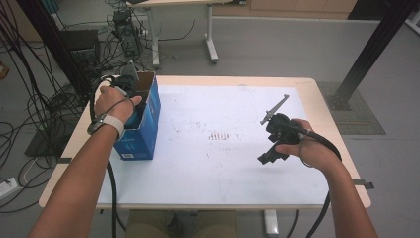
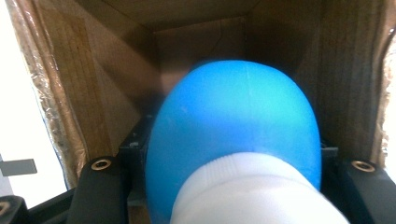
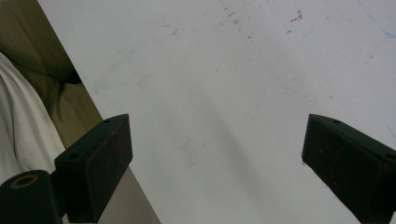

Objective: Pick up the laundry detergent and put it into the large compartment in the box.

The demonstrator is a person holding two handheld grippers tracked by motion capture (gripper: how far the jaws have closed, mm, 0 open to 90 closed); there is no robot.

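A stained white table (image 1: 223, 148) stands on grey floor; cables lie left. The left gripper (image 2: 233, 186) clasps a blue bottle (image 2: 233, 121) inside the cardboard box (image 1: 146, 116); the right gripper (image 3: 217, 163) gapes wide, holding nothing.

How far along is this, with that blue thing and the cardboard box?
Mid-way, it seems. The left gripper holds a blue bottle with a white cap between its jaws, already down inside the open cardboard box at the table's left edge. Whether the bottle is going in or coming out cannot be told. The right gripper hangs open and empty over the white table. Letting go or lifting clear is not yet done.
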